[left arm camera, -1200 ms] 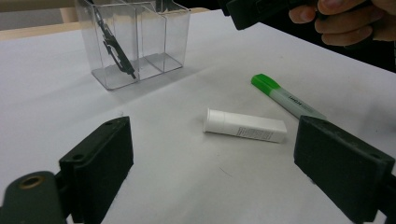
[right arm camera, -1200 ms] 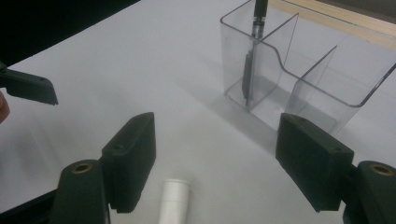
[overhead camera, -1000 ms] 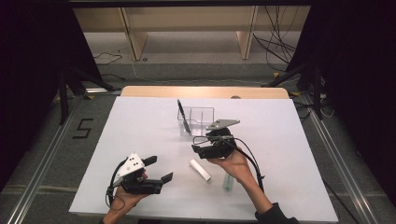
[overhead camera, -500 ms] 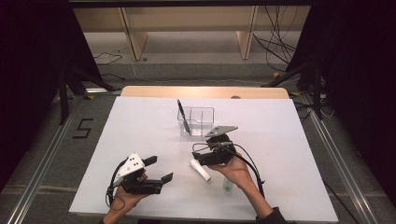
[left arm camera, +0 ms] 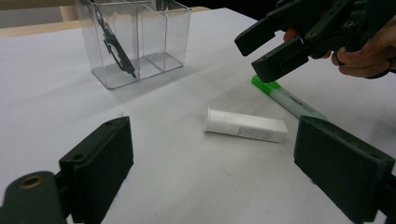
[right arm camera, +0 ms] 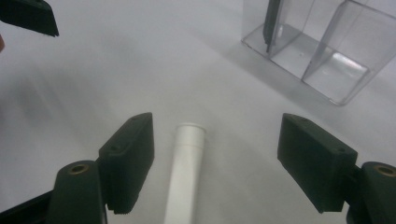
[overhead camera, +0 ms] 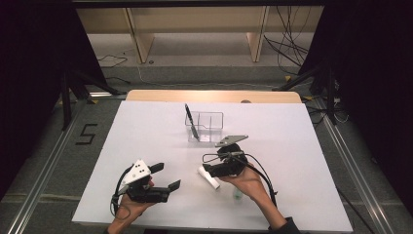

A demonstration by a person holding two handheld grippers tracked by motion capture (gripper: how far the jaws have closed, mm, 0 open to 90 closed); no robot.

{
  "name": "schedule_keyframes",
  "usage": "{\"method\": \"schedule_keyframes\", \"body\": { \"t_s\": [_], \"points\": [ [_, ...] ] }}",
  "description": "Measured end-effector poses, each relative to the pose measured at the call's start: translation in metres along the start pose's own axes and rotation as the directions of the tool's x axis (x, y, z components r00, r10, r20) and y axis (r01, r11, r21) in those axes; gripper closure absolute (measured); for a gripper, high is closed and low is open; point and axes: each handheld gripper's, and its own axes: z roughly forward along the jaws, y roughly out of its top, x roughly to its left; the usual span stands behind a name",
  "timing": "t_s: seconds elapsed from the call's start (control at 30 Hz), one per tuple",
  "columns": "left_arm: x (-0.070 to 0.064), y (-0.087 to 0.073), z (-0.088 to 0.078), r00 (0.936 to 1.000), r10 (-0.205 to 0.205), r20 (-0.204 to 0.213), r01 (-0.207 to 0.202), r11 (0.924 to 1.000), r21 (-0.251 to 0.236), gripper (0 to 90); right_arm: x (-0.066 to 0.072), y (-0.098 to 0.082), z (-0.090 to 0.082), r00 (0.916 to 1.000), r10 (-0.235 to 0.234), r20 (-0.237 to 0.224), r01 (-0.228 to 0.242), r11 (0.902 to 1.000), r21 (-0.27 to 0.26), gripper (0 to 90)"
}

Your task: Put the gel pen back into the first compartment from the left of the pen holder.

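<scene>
A white tube [overhead camera: 208,178] [left arm camera: 245,126] [right arm camera: 187,177] lies on the white table [overhead camera: 146,131]. My right gripper [overhead camera: 210,170] [right arm camera: 222,163] hovers just over the tube's end, open, with the tube lying between its jaws and touching neither. In the left gripper view, the right gripper [left arm camera: 275,46] hangs above a green-capped marker [left arm camera: 285,98] [overhead camera: 237,195]. My left gripper [overhead camera: 165,175] [left arm camera: 219,163] rests open near the front edge, pointing at the tube from the left with nothing between its jaws.
A clear divided box [overhead camera: 207,126] [left arm camera: 135,42] [right arm camera: 327,51] stands at mid table, with a flat black tool [overhead camera: 191,121] [left arm camera: 114,44] leaning in its left compartment. One jaw of the left gripper [right arm camera: 28,16] shows at the top left of the right gripper view.
My right gripper has come a little nearer the front edge and down over the white tube. The left gripper has not moved.
</scene>
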Motion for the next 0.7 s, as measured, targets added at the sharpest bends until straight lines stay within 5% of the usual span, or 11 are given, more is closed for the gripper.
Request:
{"method": "schedule_keyframes", "body": {
  "t_s": [0.7],
  "points": [
    [0.001, 0.0, 0.0, 1.0, -0.005, -0.002, 0.005, 1.0, 0.001, 11.6, -0.011, -0.024, -0.017, 0.9995, 0.03, 0.01, -0.03, 0.9992, 0.024, 27.9]
  ]
}}
